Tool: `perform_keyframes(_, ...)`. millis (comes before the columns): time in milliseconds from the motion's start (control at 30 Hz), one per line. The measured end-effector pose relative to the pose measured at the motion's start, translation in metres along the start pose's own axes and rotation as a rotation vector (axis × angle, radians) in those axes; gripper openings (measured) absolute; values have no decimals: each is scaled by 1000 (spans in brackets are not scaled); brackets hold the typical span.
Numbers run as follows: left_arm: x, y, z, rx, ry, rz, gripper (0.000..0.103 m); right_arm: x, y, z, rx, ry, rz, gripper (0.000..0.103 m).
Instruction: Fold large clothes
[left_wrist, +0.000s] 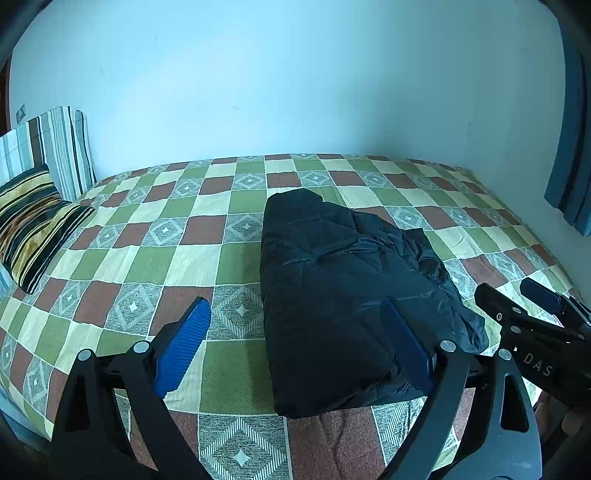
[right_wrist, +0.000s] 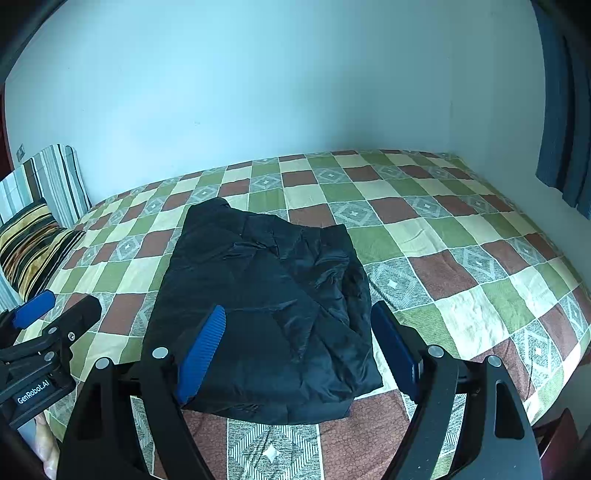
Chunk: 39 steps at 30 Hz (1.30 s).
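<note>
A black puffy jacket (left_wrist: 332, 288) lies folded into a compact bundle on the checkered bed; it also shows in the right wrist view (right_wrist: 266, 306). My left gripper (left_wrist: 295, 343) is open and empty, held above the bundle's near left edge, its right finger over the cloth. My right gripper (right_wrist: 299, 347) is open and empty, held above the bundle's near right part. The right gripper also shows at the right edge of the left wrist view (left_wrist: 524, 306), and the left gripper shows at the left edge of the right wrist view (right_wrist: 55, 314).
The bed has a green, red and cream checkered cover (left_wrist: 147, 266). Striped pillows (left_wrist: 33, 214) lean at the far left against the pale wall (left_wrist: 295, 92). A blue curtain (right_wrist: 561, 110) hangs at the right. The bed's near edge lies just below the grippers.
</note>
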<state>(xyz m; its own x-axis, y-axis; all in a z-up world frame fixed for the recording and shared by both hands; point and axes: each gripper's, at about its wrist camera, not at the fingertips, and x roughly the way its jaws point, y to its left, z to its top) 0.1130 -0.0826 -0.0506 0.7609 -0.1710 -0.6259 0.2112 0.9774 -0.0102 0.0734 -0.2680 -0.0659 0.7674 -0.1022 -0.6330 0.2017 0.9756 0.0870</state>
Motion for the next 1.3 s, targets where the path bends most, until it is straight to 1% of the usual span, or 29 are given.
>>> perform_keyframes(1300, -2, -5, -1, 1, -6, 2, 92, -2, 6, -2, -4, -1, 3, 80)
